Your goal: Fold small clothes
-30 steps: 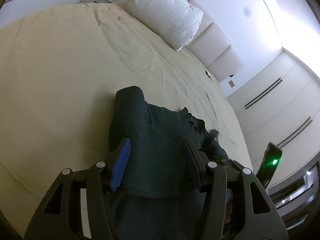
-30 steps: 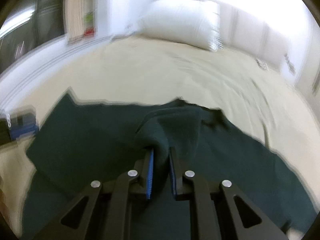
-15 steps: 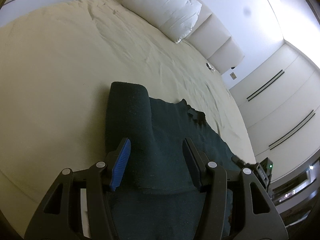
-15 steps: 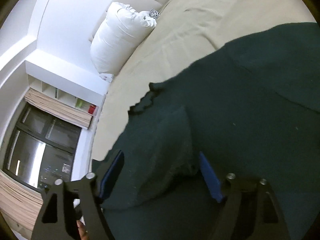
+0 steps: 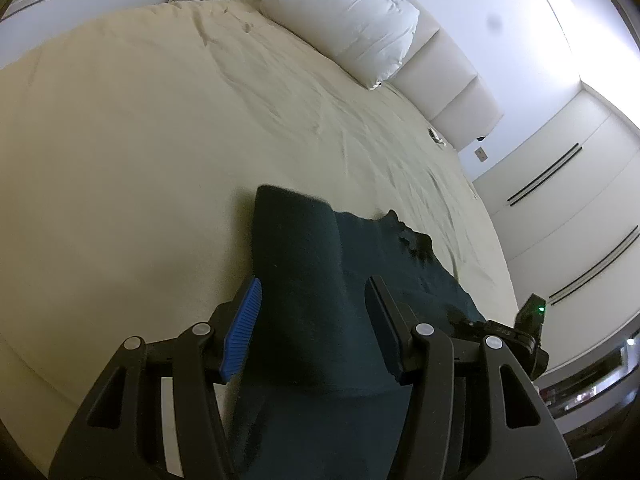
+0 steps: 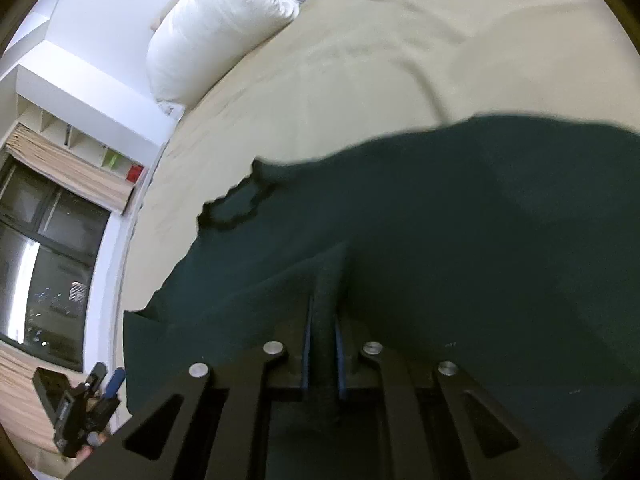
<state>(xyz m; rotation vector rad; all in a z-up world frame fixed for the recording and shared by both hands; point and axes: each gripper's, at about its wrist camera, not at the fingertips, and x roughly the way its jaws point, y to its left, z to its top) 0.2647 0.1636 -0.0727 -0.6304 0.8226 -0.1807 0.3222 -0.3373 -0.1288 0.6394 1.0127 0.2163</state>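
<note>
A dark green garment [image 5: 304,292] lies on a cream bed [image 5: 140,140]. One end of it is lifted into a thick rolled fold that fills the gap of my left gripper [image 5: 312,300]. The blue pad [image 5: 244,324] and the black pad press on its sides, jaws half wide. In the right wrist view the garment [image 6: 460,220] spreads flat, its frilled edge [image 6: 228,212] to the left. My right gripper [image 6: 323,332] has its jaws closing, and the pads pinch a thin raised ridge of the cloth.
A white pillow [image 5: 352,24] leans on the headboard at the bed's far end. It is the same pillow [image 6: 216,28] in the right wrist view. Closet doors [image 5: 568,208] stand to the right. A dark window [image 6: 44,264] and shelves [image 6: 76,140] lie beyond the bed's left side.
The right gripper let go of the raised fold, opened wide, rolled and shifted over the cloth. It has now shut on a thin ridge. The left gripper has kept its hold and place.
</note>
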